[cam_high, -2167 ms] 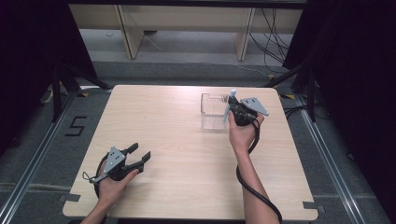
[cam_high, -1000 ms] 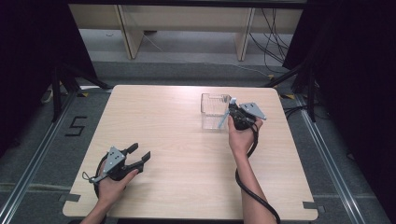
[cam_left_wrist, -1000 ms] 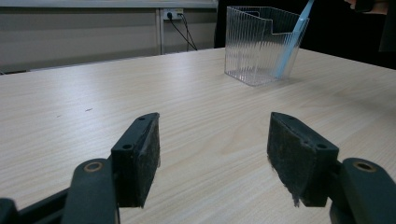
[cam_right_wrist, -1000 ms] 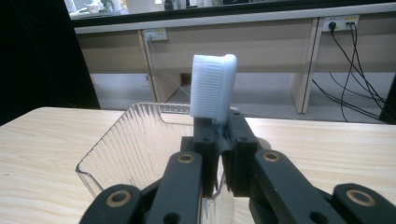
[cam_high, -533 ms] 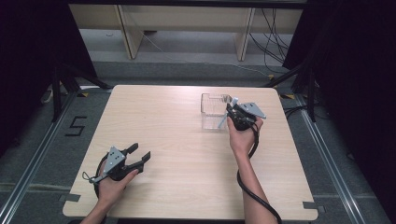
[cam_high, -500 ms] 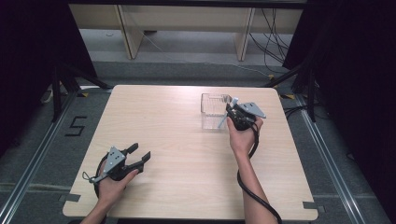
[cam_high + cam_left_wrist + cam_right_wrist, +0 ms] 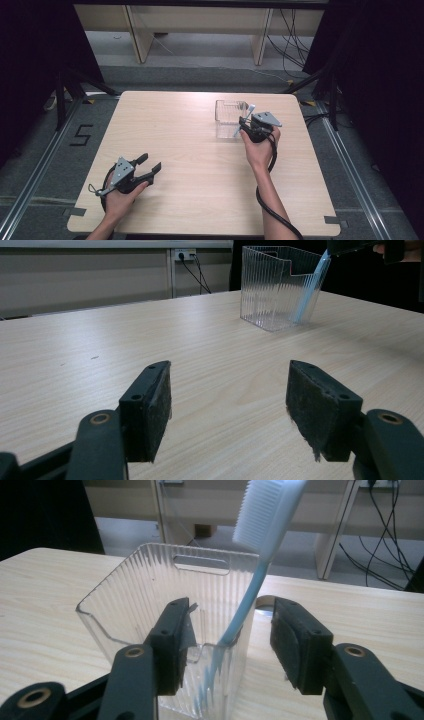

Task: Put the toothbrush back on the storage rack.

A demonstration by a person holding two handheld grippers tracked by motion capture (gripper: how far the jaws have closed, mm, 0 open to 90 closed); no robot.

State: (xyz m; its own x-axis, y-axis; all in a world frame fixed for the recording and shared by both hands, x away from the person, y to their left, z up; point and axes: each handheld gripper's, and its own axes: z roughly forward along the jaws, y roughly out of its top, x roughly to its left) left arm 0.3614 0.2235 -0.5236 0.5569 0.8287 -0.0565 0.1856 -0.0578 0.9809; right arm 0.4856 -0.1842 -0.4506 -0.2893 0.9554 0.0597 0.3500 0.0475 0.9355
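in the high view, a wooden table point(image 7: 200, 165) carries a clear ribbed plastic bin point(image 7: 229, 118) at its far right. a light blue toothbrush point(image 7: 244, 120) leans inside the bin, head up over the near right rim. the right gripper point(image 7: 246, 124) sits just beside the bin's right side, held in the right hand point(image 7: 259, 147). the left gripper point(image 7: 150, 166) rests at the near left of the table in the left hand point(image 7: 120, 197), well apart from the bin, jaws spread wide and bare.

in the left gripper view, its two jaws stand wide over bare wood; the bin point(image 7: 277, 285) and toothbrush point(image 7: 312, 287) are far off at the right.

in the right gripper view, the jaws are parted on either side of the toothbrush point(image 7: 250, 587) handle, not touching it, with the bin point(image 7: 170, 625) directly ahead.
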